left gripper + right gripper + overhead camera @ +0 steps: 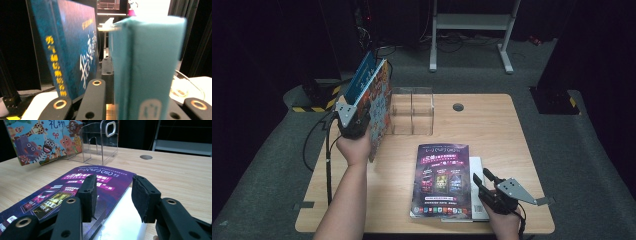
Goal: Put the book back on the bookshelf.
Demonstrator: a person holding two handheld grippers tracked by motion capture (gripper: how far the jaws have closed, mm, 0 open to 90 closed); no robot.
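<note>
High view: the left gripper holds two books upright at the table's left edge, just left of the clear acrylic file holder; the step in hand looks like standing them in that holder.
Books held: a dark blue hardcover behind and a picture book with cartoon animals in front, both on edge and leaning slightly.
Left grip: in the left gripper view the jaws are clenched on a teal book edge, with the dark blue cover just beside it; the hold is low on the books, near their bottom corner.
Doing it well: keep the books vertical and pressed together, line their lower edge up with an open compartment, and lower them straight so they clear the divider; my guess is that a tilt would catch the holder's wall or push it along the table.
Risk: a low grip on tall books may let them fan apart.
Right gripper: resting near the table's front edge, jaws partly apart and grasping nothing.
Beneath it: a purple magazine lying flat on a white book.
Table: light wood.
</note>
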